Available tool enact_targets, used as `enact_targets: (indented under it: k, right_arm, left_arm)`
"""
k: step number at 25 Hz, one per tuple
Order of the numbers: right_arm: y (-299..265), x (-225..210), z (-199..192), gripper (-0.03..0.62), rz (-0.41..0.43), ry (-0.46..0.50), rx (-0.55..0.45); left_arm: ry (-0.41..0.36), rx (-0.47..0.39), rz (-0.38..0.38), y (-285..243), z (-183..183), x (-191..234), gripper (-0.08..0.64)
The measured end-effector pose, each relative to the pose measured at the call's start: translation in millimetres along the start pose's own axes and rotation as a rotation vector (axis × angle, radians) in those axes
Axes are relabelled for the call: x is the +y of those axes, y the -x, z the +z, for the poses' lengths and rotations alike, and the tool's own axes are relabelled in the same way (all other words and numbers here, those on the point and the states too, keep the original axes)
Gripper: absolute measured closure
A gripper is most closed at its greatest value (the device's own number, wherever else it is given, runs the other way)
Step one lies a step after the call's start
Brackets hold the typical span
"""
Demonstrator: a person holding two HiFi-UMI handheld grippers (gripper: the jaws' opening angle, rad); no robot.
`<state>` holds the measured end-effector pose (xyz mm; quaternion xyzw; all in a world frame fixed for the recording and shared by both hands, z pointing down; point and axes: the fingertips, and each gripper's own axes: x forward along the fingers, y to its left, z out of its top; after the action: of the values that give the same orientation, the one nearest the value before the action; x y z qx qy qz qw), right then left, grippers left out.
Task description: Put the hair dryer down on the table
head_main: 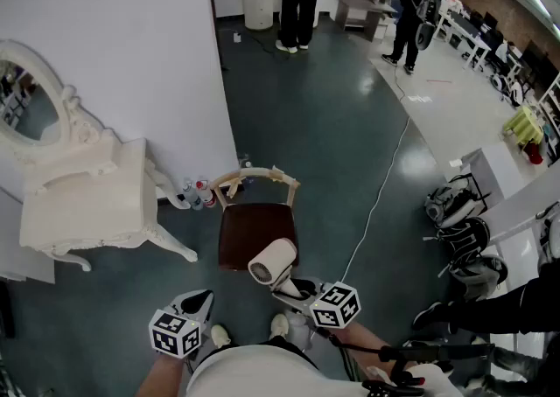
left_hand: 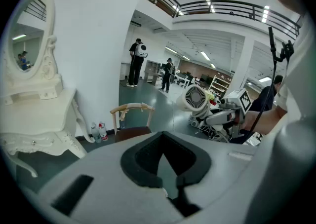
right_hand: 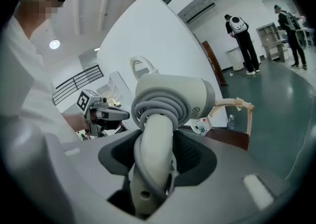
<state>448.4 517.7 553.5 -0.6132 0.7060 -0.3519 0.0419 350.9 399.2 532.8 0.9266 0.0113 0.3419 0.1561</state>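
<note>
- dryer [right_hand: 170, 100] is up in the air, handle [right_hand: 157, 144] clamped between the right gripper [right_hand: 154, 166] jaws, cord [right_hand: 159, 103] wound round it
- left gripper [left_hand: 165, 168] jaws apart, nothing in them
- head view: dryer hangs over the chair's [head_main: 254, 231] near edge, well apart from the table [head_main: 87, 198], handle mostly hidden
- only the left gripper view shows its grille [left_hand: 196, 97]

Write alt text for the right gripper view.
The right gripper holds a cream hair dryer by its handle, cord coiled round it. Behind: a white wall, a wooden chair, the left gripper at left, two people far off.
</note>
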Motion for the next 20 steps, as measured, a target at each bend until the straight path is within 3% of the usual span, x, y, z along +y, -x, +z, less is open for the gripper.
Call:
enact_targets:
  k: [11,20]
  right_arm:
    - [-66.2,82.5,0.7,0.393,0.088,0.131,0.049]
    - [-149.5,196.5,-34.8,0.393,0.126,0.191,0.151]
  left_arm:
    - [0.082,-0.153,0.077,86.7,-49.4,36.8,0.557]
    - [0.206,-0.239,0.186,217.3,-150.3,86.1,0.557]
